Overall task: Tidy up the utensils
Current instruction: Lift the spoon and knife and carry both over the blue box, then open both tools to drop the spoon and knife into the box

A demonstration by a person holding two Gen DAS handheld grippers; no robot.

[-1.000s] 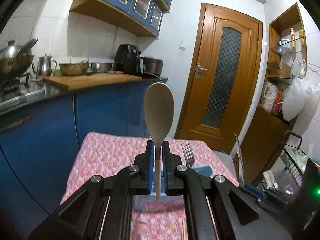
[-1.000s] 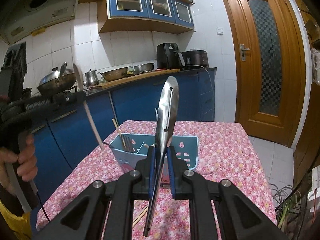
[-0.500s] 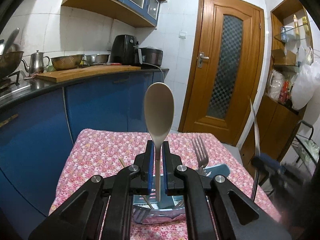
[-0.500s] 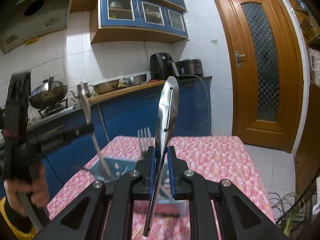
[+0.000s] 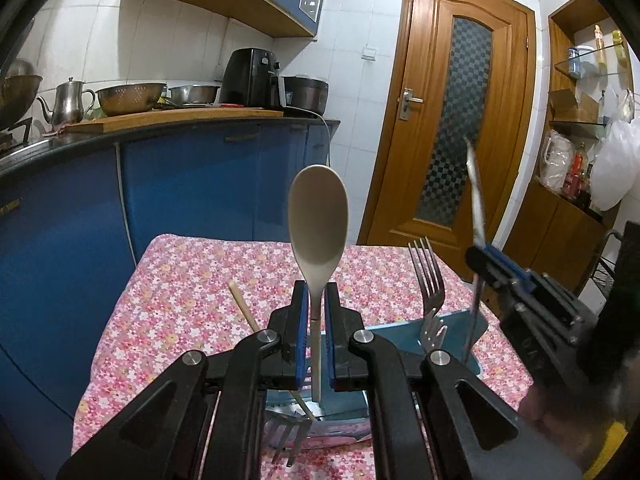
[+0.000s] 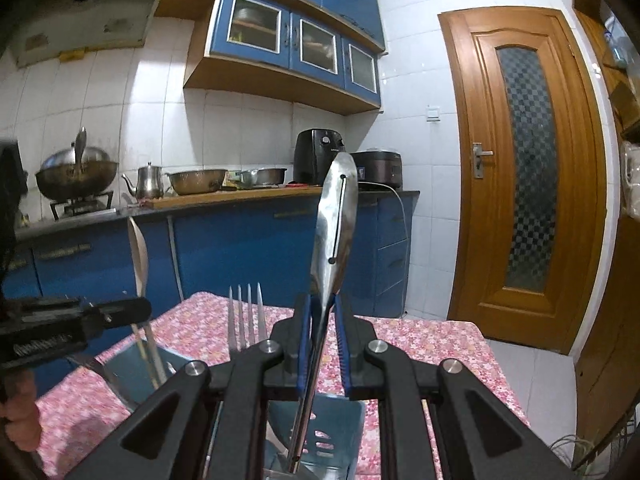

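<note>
My left gripper (image 5: 316, 300) is shut on a pale wooden spoon (image 5: 318, 216), held upright, bowl up, its handle end down inside the blue utensil holder (image 5: 452, 322). My right gripper (image 6: 322, 312) is shut on a steel slotted spatula (image 6: 338, 216), also upright, its handle tip over the same holder (image 6: 332, 432). A fork (image 5: 428, 276) stands in the holder, tines up; it also shows in the right wrist view (image 6: 245, 312). A chopstick (image 5: 242, 306) leans in the holder. The right gripper with its spatula shows at the right of the left wrist view (image 5: 476, 248).
The holder stands on a table with a pink flowered cloth (image 5: 192, 280). Another fork (image 5: 286, 440) lies low at the holder's near side. Blue cabinets and a counter with pots (image 6: 192, 180) run along the left. A wooden door (image 6: 524, 184) is behind.
Both grippers have come lower and closer over the holder. The spoon's and the spatula's handle ends now reach down to it. Both grips are unchanged.
</note>
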